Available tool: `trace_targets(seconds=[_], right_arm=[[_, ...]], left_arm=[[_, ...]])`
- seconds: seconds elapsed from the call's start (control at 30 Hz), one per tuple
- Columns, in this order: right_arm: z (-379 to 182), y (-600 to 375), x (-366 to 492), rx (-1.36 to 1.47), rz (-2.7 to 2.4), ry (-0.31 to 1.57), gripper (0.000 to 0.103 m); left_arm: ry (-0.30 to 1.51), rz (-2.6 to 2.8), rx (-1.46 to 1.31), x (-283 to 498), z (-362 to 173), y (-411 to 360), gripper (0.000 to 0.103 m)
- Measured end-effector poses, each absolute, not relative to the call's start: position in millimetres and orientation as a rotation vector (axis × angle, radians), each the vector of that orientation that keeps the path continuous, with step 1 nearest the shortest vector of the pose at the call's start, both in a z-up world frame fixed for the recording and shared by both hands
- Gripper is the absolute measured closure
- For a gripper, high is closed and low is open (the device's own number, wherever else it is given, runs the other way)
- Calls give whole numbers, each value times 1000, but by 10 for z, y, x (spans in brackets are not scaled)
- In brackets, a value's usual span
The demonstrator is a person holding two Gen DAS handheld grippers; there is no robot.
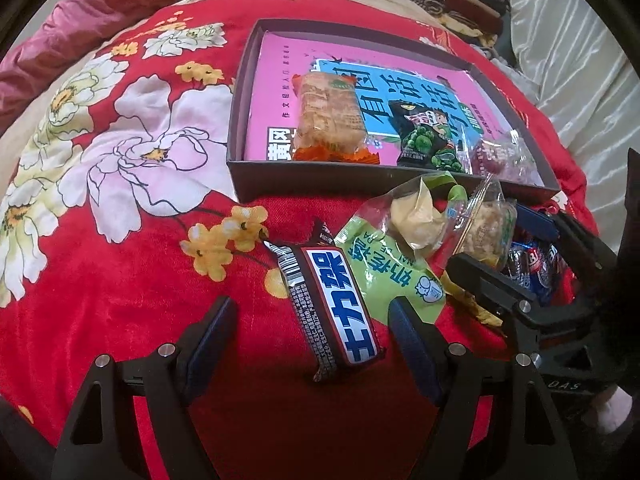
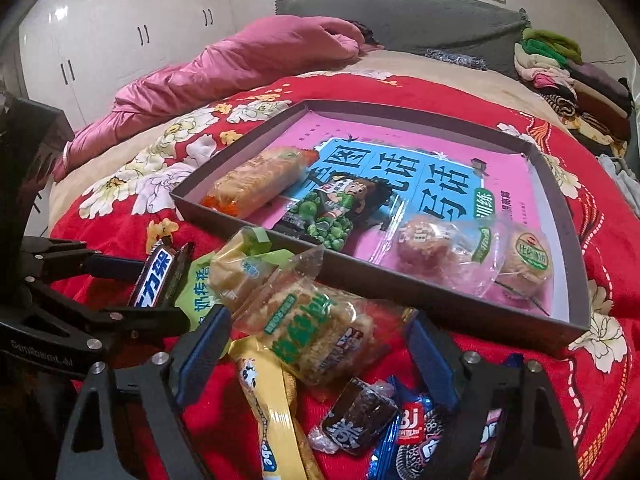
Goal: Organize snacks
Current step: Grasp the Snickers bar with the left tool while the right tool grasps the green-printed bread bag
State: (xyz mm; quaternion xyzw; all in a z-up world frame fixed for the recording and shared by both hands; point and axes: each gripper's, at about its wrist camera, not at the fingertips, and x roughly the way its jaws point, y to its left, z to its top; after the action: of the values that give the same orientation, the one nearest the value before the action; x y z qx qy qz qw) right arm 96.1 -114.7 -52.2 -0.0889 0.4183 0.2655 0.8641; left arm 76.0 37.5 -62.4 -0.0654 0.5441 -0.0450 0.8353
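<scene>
A dark shallow box (image 1: 304,174) (image 2: 420,284) with a pink book as its floor lies on the red floral blanket. It holds an orange cracker pack (image 1: 328,114) (image 2: 256,184), a green pea bag (image 1: 432,140) (image 2: 332,220) and round cakes in clear wrap (image 2: 472,256). Loose snacks lie in front of it. My left gripper (image 1: 310,332) is open, its jaws either side of a brown Snickers bar (image 1: 340,308) (image 2: 154,280). My right gripper (image 2: 316,350) is open around a clear pastry pack (image 2: 316,332). A green bag (image 1: 396,268) lies beside the bar.
A yellow stick pack (image 2: 276,412), a dark wrapped sweet (image 2: 356,416) and blue Oreo packs (image 2: 416,436) lie near my right gripper. A pink quilt (image 2: 240,64) and folded clothes (image 2: 576,88) lie at the bed's far side. White wardrobes (image 2: 120,32) stand behind.
</scene>
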Motion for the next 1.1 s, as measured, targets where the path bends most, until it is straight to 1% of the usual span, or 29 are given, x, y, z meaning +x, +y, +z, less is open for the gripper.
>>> trace_targets(seconds=[0.07, 0.13, 0.2, 0.27, 0.33, 0.4, 0.47, 0.7, 0.83, 0.87, 0.93, 1.0, 1.03, 1.1], right_arm=[[-515, -1157, 965, -180, 559, 876, 22], [-503, -1187, 972, -163, 565, 879, 25], [-484, -1216, 972, -150, 572, 877, 30], [-471, -1226, 968, -149, 573, 877, 35], [-457, -1236, 958, -142, 578, 877, 39], [-433, -1254, 942, -137, 583, 875, 41], [-407, -1266, 918, -134, 591, 869, 44], [-426, -1276, 942, -82, 640, 901, 44], [-507, -1244, 1000, -61, 642, 926, 38], [-525, -1211, 1008, -74, 644, 928, 33], [-561, -1125, 996, -127, 642, 927, 32], [-577, -1056, 971, -188, 637, 912, 34], [-575, -1033, 957, -213, 635, 905, 40], [-551, -1023, 924, -235, 640, 889, 46]], left_arm=[[1151, -96, -142, 755, -624, 379, 23], [1149, -91, -150, 745, -621, 396, 26], [1150, -80, -151, 741, -622, 416, 34], [1152, -77, -158, 737, -625, 438, 38], [1154, -75, -157, 733, -624, 444, 44], [1156, -73, -160, 726, -617, 449, 61], [1160, -85, -172, 729, -611, 456, 72], [1163, -89, -187, 718, -609, 462, 72], [1162, -87, -177, 714, -609, 445, 72], [1163, -87, -173, 718, -609, 435, 72], [1162, -86, -176, 725, -614, 425, 72], [1158, -86, -174, 726, -621, 422, 72], [1155, -90, -165, 729, -630, 410, 72], [1157, -94, -159, 737, -643, 408, 72]])
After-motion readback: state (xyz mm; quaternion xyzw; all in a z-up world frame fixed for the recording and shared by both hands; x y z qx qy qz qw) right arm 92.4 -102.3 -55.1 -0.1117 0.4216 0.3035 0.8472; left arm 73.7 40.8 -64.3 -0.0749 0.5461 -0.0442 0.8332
